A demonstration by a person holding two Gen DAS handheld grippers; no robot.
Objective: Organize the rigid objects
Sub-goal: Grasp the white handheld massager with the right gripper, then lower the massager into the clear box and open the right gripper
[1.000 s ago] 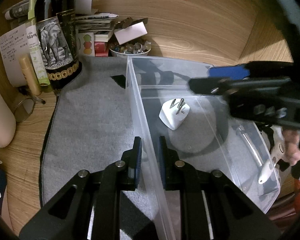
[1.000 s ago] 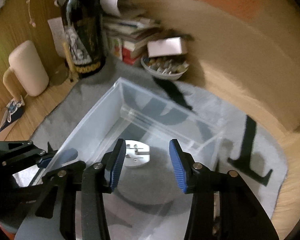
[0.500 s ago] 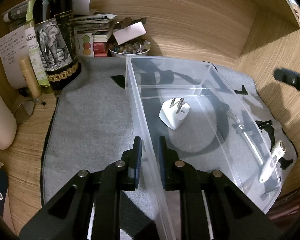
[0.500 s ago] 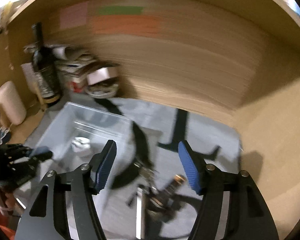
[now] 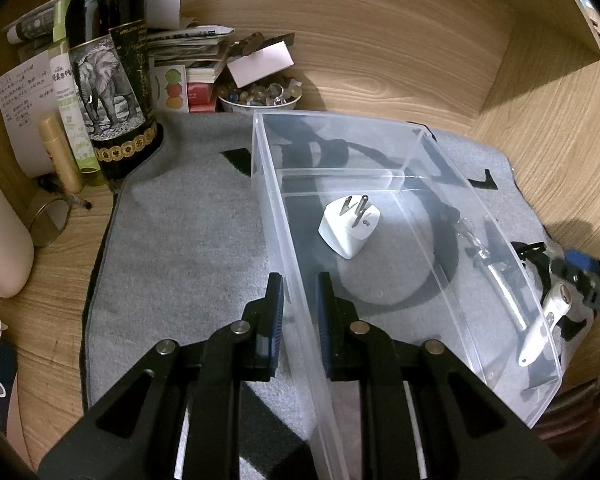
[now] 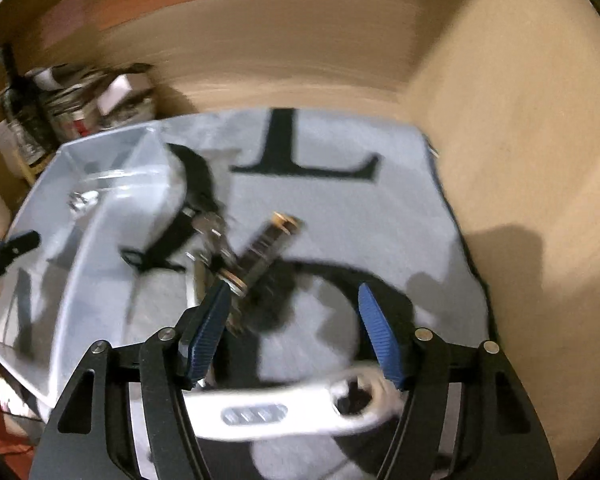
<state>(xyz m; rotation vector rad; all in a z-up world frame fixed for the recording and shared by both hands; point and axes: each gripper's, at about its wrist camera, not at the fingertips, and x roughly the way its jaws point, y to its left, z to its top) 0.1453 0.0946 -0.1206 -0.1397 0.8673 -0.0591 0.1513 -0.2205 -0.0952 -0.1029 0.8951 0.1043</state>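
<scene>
Left gripper (image 5: 298, 316): pinched shut on the near wall of the clear plastic bin (image 5: 440, 148), steadying it.
Right gripper (image 6: 292, 332): jaws apart, nothing between them, over the grey mat (image 6: 340, 208).
Task things: white plug adapter (image 5: 349, 226) inside the bin; white opener (image 6: 284, 412) under the right gripper; brass-capped tube (image 6: 266, 246) just ahead.
Risk: the opener lies flat and long, so 2 pads could slip off it.
Risk: tangled keys (image 6: 210, 236) beside the tube could drag along.

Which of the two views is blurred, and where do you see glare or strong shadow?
Right wrist view: motion-blurred, the white opener and mat smeared, a dark shadow on the right wall. Left wrist view: sharp, fisheye-curved, pale reflections on the clear bin, the plug crisp.
</scene>
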